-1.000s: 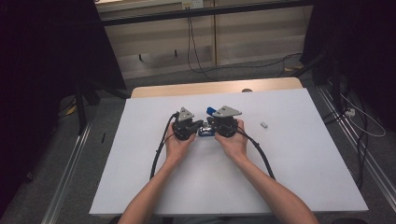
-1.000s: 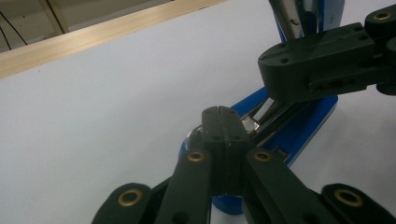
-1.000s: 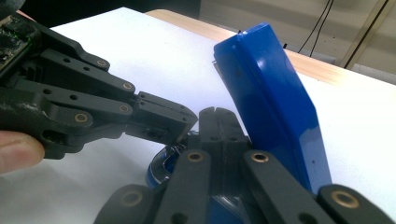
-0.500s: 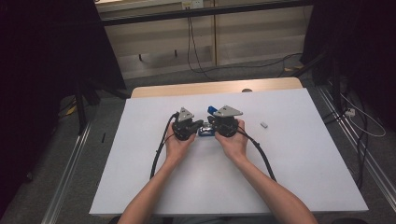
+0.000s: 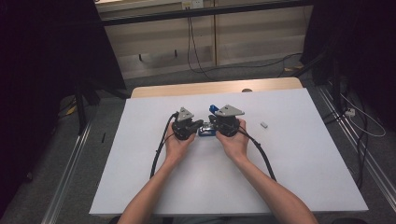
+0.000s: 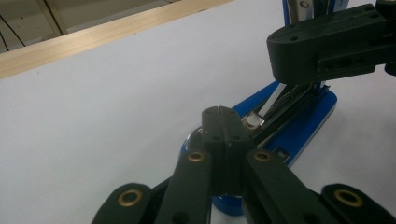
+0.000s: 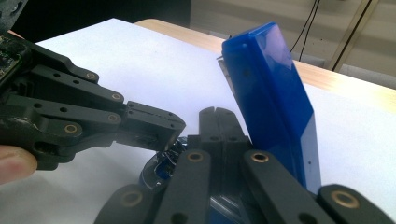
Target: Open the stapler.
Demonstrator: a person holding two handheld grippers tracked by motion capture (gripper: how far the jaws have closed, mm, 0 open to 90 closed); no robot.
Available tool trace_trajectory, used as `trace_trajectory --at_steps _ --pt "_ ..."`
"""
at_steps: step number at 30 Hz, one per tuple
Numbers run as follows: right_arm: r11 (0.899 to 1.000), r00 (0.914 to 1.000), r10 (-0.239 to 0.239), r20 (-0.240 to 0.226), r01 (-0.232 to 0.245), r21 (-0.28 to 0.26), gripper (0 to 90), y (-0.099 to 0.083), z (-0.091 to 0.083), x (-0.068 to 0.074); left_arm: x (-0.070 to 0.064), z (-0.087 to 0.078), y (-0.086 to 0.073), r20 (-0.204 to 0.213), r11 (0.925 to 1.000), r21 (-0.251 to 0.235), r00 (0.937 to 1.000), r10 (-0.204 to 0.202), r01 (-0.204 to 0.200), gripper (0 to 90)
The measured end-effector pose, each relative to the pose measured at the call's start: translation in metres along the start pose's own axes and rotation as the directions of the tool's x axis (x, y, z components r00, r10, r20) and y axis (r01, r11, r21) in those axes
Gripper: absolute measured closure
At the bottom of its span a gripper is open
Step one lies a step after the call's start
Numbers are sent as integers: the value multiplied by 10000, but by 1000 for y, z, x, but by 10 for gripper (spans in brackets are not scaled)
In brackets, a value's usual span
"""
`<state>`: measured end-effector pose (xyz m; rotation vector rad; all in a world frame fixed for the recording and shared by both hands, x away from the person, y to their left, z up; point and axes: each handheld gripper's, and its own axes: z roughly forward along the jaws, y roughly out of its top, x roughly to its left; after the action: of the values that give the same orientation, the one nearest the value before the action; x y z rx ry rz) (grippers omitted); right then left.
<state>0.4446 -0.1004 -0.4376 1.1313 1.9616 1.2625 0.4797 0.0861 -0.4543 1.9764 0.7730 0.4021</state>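
A white worktop (image 5: 289,177) is sitting in a dim room, with a wooden edge and trailing cables along the upper part of the high view. At frame centre, the left tool (image 5: 194,129) and the right tool (image 5: 211,127) are meeting over a blue stapler (image 5: 206,132). In the left gripper view the left tool (image 6: 219,112) is showing its jaws pressed together at the stapler's (image 6: 299,126) front end; whether they are pinching a part of it cannot be told. In the right gripper view the right tool (image 7: 214,112) is likewise closed, bearing on the base while the blue lid (image 7: 271,93) is standing swung up, steeply tilted. A small white piece (image 5: 264,124) is lying apart, right of centre.

Judgement: the stapler is being held open, probably for servicing the staple channel. The next move is calling for a steady base and fine placement at the channel.

Against the earlier frames, hands, tools and stapler are showing no discernible shift.
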Motion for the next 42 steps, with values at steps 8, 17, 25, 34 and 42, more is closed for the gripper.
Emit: trace_trajectory --at_steps 8,17,25,34,42 --pt "9999 9996 62 270 -58 -155 900 1 -3 -4 0 0 0 9 10000 -30 10000 -24 24 900" --pt "9996 9990 134 434 -123 -259 900 2 -9 -11 0 0 -1 -2 9999 -67 10000 81 -81 900" --pt "9992 9983 266 524 -251 -295 900 3 -12 -14 -1 0 0 -57 9997 -4 9997 238 -238 900" --pt "9973 9965 567 611 -537 -496 900 4 -20 -23 -1 0 -1 -7 9998 -25 9998 213 -213 900" --pt "9966 9960 669 594 -638 -526 900 4 -21 -26 -1 0 -1 16 9998 -66 9998 211 -211 900"
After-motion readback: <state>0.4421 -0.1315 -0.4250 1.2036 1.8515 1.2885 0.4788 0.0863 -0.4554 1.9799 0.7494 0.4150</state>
